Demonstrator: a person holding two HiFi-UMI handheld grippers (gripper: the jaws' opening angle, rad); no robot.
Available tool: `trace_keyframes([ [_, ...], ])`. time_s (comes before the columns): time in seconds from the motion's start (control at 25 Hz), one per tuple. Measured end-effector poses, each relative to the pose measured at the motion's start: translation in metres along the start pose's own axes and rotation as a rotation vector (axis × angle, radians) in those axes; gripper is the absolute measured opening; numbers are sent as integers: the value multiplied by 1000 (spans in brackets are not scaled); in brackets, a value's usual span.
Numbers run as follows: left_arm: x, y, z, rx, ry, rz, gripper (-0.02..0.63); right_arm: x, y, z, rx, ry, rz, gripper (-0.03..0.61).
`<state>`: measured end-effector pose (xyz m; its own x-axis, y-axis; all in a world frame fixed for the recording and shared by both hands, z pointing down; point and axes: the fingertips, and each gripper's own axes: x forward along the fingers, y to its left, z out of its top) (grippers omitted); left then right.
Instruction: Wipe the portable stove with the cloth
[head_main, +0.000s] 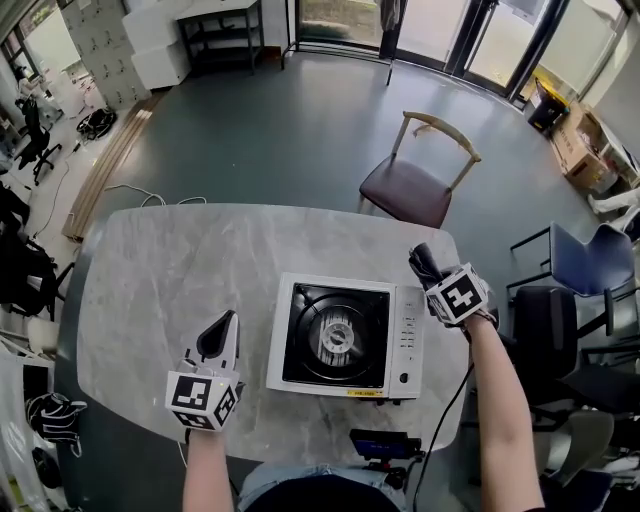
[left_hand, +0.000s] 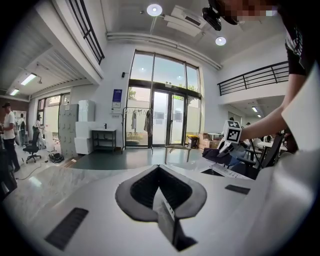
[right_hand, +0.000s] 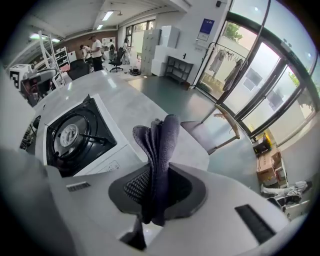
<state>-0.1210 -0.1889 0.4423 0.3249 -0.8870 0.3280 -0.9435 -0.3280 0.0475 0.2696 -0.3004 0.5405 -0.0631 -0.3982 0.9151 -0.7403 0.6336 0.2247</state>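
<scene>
The portable stove (head_main: 345, 335) is set on the counter (head_main: 150, 290), right of the middle and close to the near edge. Its control strip (head_main: 408, 335) is placed along its 3 o'clock side. The left tongs (head_main: 228, 322) are found at 9 o'clock from the stove, apart from it, above the counter. The right tongs (head_main: 427, 272) are held at 2 o'clock from the stove, just beside its far right corner, with the cloth (head_main: 421, 258) pinched between them. A chair (head_main: 412, 190) is placed beyond the counter's far edge at 1 o'clock. More chairs (head_main: 575, 265) are grouped off the counter at 3 o'clock. A small device (head_main: 383, 443) is seen at the counter's near edge, at 6 o'clock from the stove.
</scene>
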Motion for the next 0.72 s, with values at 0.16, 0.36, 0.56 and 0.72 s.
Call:
trace_keyframes([
  [0.16,2,-6,8,3,-19,-20,11,-25,3,-4,63,-91,4,64],
  [0.36,-1,-17,17,13,-50,-51,11,-70,16,0,112,-227,-25,64],
  [0.56,-3,-28,31,24,-91,-75,11,-124,38,12,142,-402,-60,64],
  [0.72,-8,-36,46,33,-132,-91,11,-170,59,21,150,-556,-99,64],
])
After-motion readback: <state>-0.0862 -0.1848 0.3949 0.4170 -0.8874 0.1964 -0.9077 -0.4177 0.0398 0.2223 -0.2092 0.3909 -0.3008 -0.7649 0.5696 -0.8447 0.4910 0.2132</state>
